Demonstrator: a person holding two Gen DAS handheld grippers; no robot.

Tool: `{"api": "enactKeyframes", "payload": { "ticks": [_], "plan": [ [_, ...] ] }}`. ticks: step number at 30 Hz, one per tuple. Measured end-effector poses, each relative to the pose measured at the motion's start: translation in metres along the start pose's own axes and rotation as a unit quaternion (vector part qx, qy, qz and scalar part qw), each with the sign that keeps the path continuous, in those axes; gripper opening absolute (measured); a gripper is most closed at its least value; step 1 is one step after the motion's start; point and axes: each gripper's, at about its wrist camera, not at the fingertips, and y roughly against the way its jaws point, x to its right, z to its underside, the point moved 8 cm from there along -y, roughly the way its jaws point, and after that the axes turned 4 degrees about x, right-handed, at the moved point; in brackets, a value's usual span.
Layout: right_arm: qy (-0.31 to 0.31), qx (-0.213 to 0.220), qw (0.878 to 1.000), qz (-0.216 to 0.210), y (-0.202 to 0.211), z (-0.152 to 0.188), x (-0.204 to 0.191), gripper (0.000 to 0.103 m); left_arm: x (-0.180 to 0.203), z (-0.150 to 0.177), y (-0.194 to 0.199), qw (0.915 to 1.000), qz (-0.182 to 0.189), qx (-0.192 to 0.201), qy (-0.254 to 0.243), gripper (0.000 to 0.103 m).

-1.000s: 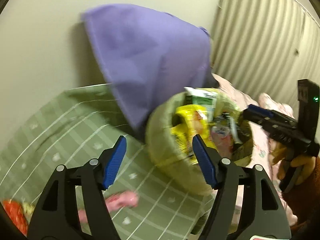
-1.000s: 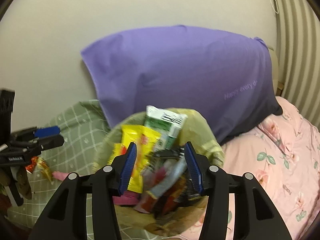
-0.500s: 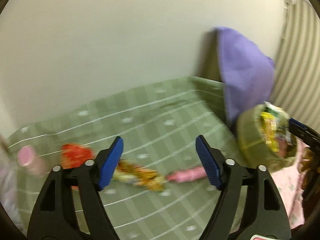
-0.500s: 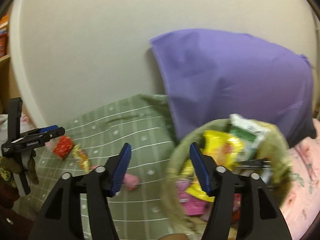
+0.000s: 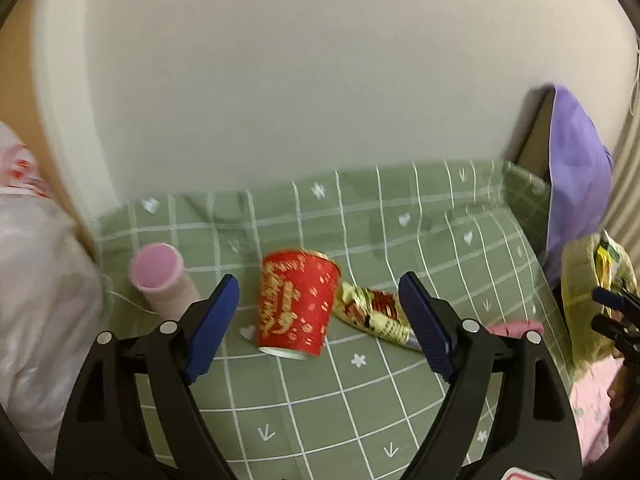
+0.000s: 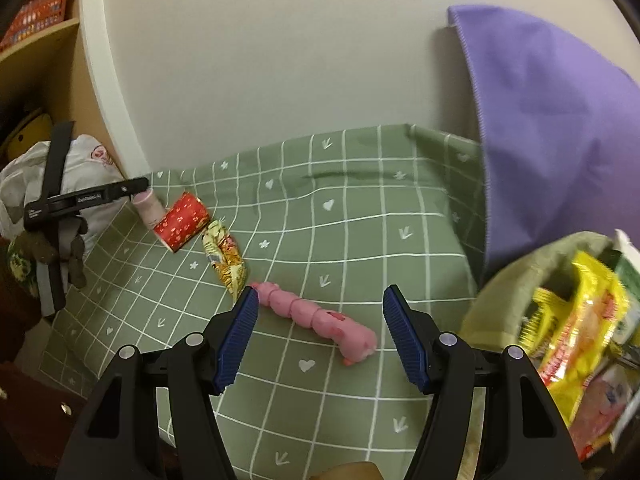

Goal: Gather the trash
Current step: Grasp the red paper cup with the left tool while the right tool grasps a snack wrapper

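Landmark: red cup (image 5: 298, 304), lying on its side on the green checked sheet (image 5: 360, 408), open mouth toward the wall.
Left claw (image 5: 320, 322): jaws wide and still opening; the cup shows in the gap between the blue pads (image 5: 212, 322), but they do not touch it and nothing is held.
Right claw (image 6: 320, 334): jaws spread wide, nothing gripped; pads apart from everything on the sheet.
Pink tube (image 5: 162, 278): just left of the cup, near the wall, also on its side.
Snack wrapper (image 5: 374, 314): crumpled, gold and red, just right of the cup, touching or nearly touching it; which of the two cannot be told.
Pink wrapper (image 6: 316, 318): long and lumpy, lying flat on the sheet, farther right of the cup beyond the snack wrapper; it shows between the right claw's pads, clear of both.
Trash bag (image 6: 560, 332): well right of the cup, at the sheet's edge, yellowish-green, stuffed with yellow and other packets.
Pillow (image 6: 560, 128): purple, propped against the wall behind the bag.
White bag (image 5: 36, 280): left of the cup, past the pink tube, off the sheet's end.
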Motion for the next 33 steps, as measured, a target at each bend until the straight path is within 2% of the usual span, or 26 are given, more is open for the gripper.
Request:
{"api": "enactKeyframes", "payload": {
  "ticks": [4,7,11,12,13,14,18,23,27,29,33],
  "plan": [
    [0.001,-0.016,1.0,0.001,-0.019,0.005,0.001,0.061,0.001,0.003,-0.038,0.999,0.004,-0.042,-0.014,0.078],
    [0.005,-0.021,1.0,0.006,-0.027,0.01,0.002,0.061,-0.004,0.006,-0.07,0.9958,-0.024,-0.081,-0.035,0.078],
    [0.009,-0.029,1.0,0.006,-0.037,0.013,0.0,0.061,-0.015,0.01,-0.1,0.9923,-0.029,-0.119,-0.021,0.078],
    [0.014,-0.036,0.999,0.005,-0.041,0.014,-0.002,0.061,-0.016,0.011,-0.105,0.9911,-0.027,-0.13,-0.015,0.075],
    [0.018,-0.041,0.999,0.006,-0.045,0.014,-0.004,0.061,-0.016,0.013,-0.108,0.9899,-0.021,-0.14,-0.006,0.065],
    [0.023,-0.045,0.999,0.005,-0.049,0.014,-0.006,0.061,-0.016,0.014,-0.108,0.9894,-0.018,-0.144,0.0,0.065],
    [0.036,-0.052,0.998,-0.03,-0.067,0.012,-0.025,0.061,-0.013,0.011,-0.08,0.9933,-0.009,-0.112,0.027,0.057],
    [0.037,-0.055,0.993,-0.097,-0.092,0.003,-0.054,0.061,-0.007,0.023,-0.019,0.9964,0.004,-0.051,0.069,0.057],
    [0.055,-0.063,0.988,-0.131,-0.116,-0.004,-0.077,0.06,-0.007,0.043,0.023,0.9965,-0.023,0.0,0.081,0.057],
    [0.066,-0.072,0.983,-0.155,-0.131,-0.014,-0.092,0.056,-0.01,0.054,0.033,0.9964,-0.032,0.0,0.079,0.057],
    [0.111,-0.09,0.974,-0.175,-0.161,-0.032,-0.123,0.055,-0.018,0.062,0.047,0.9966,-0.05,-0.003,0.065,0.058]
  ]
}}
